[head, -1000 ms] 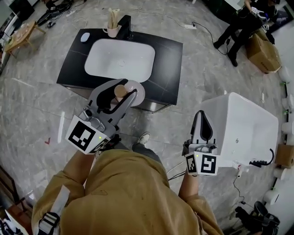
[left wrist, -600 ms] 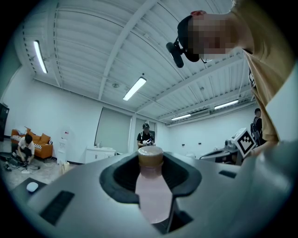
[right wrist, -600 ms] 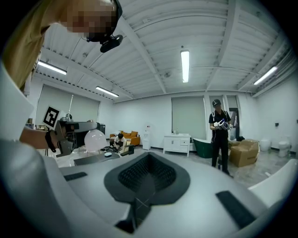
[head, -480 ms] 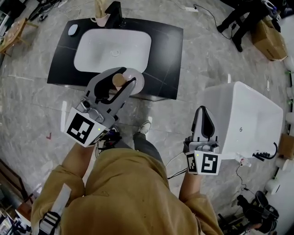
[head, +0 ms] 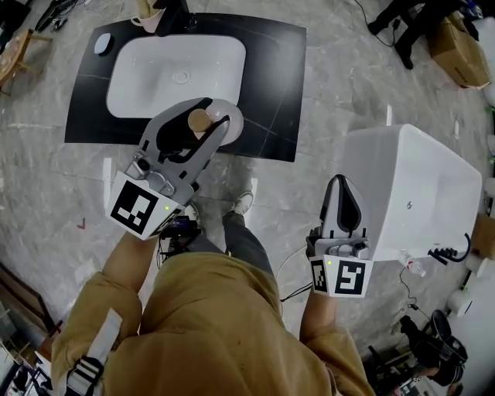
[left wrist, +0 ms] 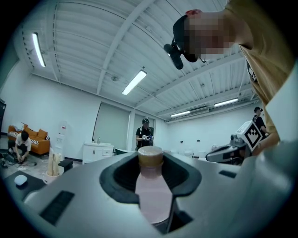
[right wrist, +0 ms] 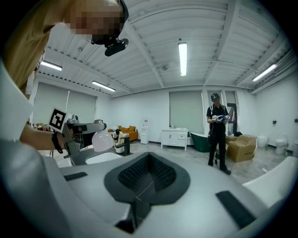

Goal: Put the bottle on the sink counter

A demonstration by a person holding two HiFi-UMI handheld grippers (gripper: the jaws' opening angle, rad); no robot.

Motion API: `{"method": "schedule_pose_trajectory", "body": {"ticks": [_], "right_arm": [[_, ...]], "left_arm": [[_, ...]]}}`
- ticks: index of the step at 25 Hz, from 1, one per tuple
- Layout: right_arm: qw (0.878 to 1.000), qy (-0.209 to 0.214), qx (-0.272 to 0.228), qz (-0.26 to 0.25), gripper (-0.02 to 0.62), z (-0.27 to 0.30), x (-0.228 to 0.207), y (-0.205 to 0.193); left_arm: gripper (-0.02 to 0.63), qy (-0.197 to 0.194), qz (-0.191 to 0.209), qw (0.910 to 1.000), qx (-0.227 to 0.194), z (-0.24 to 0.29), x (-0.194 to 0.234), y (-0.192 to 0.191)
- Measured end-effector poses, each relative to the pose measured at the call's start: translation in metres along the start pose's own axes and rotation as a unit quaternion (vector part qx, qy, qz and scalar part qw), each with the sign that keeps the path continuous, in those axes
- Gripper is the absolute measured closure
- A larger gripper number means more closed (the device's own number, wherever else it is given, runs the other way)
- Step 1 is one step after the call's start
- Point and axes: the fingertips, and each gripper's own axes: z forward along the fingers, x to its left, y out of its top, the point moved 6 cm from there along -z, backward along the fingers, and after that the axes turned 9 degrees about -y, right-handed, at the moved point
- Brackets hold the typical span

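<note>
Two grippers sit low in the head view, above grey marbled floor [head: 340, 100]. Nearest, the right gripper [head: 341, 189] has its jaws together with nothing between them, just beside the near corner of a white tub [head: 418, 193]. The left gripper [head: 207, 116] is clamped on the bottle [head: 201, 121], pale pink with a tan cap. It holds the bottle over the near edge of the black sink counter [head: 274, 69], by the near right corner of the white basin [head: 178, 73]; whether the bottle touches the top cannot be told

Right of the basin the counter shows a broad bare strip running to its right edge. The strip on the left is narrow and carries a small pale oval thing [head: 103, 44]. Along the back edge stand a dark faucet [head: 174, 15] and a cup [head: 143, 9]. Floor lies open between counter and tub, and off the counter's left side. Farther off, at the top right, are a cardboard box [head: 456, 46] and a person's legs [head: 402, 23]
</note>
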Motion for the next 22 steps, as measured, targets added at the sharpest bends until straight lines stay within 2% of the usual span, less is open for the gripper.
{"method": "schedule_pose_trajectory", "body": {"ticks": [22], "right_arm": [[1.0,0.006,0.015,-0.008,0.592,0.013,-0.018,-0.035]], "left_arm": [[0.476,-0.011,-0.005,0.9996,0.024,0.052,-0.002,-0.059]]}}
